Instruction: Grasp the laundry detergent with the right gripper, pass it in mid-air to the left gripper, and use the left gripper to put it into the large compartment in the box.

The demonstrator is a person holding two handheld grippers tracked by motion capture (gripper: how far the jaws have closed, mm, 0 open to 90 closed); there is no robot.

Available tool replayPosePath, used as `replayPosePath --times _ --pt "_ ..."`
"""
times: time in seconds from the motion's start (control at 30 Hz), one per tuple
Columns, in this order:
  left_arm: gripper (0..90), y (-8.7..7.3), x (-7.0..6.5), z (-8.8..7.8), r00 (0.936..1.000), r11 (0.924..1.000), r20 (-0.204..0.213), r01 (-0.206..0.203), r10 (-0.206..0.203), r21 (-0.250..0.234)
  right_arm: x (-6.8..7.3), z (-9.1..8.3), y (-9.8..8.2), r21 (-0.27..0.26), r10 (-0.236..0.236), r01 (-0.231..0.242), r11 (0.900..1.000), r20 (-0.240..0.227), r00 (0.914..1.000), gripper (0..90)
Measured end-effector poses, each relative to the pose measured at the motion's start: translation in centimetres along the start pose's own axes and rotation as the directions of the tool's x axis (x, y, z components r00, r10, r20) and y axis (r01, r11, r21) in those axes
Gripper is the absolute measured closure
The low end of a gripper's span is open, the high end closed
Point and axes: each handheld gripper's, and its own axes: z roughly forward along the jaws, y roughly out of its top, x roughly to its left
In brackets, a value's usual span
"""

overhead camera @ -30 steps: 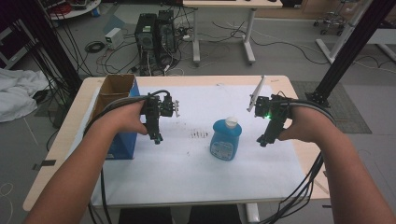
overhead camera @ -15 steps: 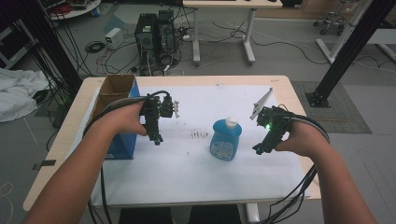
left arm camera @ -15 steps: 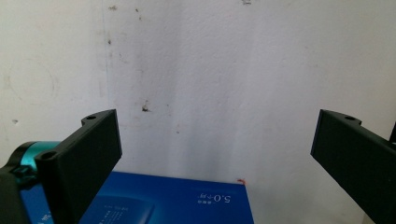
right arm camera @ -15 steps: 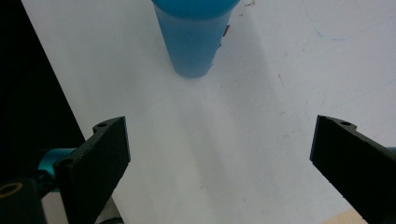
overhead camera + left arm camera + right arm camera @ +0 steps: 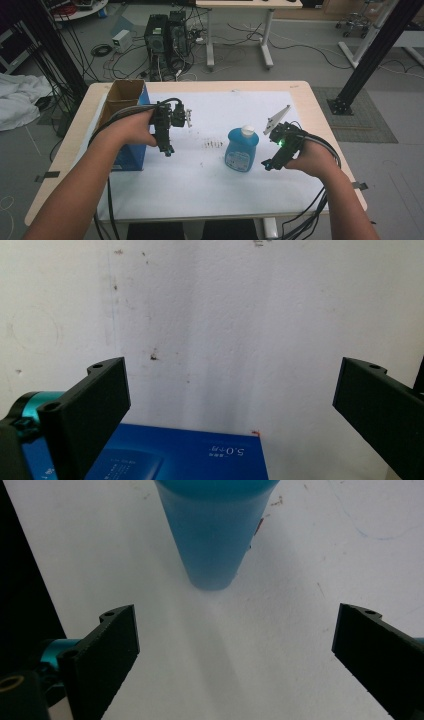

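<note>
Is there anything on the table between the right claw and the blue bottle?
No. In the right gripper view, bare white sheet lies between the open right claw and the blue bottle. The high view agrees.

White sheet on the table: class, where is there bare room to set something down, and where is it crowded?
Bare: the near strip in front of the blue bottle, and the far half behind it. Crowded: the left edge by the blue box, and around the bottle beside the right gripper.

A lab or workshop space

Desktop computer towers (image 5: 167, 37) stand on the floor amid tangled cables (image 5: 125, 57), with black metal framing (image 5: 372, 52) and bare work desks (image 5: 240, 30) around.
</note>
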Motion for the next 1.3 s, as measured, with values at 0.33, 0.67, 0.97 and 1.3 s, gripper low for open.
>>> replayPosePath --times 0.33,0.67,0.97,1.3 --pt "1.6 -0.2 0.0 0.1 1.0000 0.9999 0.000 -0.001 0.001 0.010 0.0 2.1 -0.2 -0.097 0.005 -0.004 0.995 0.015 0.9999 3.1" --pt "1.7 -0.2 -0.2 0.1 1.0000 1.0000 0.003 -0.002 0.002 0.003 0.1 3.5 -0.3 -0.165 0.017 -0.020 0.986 -0.016 0.9997 3.1" --pt "1.7 -0.3 -0.2 0.2 1.0000 1.0000 0.004 0.000 0.000 0.003 0.1 4.5 -0.5 -0.253 0.030 -0.042 0.967 -0.054 0.9981 3.2" --pt "1.6 -0.2 -0.3 0.3 1.0000 1.0000 0.006 -0.002 0.002 0.008 0.0 5.4 -0.8 -0.337 0.050 -0.071 0.939 -0.070 0.9963 3.2"
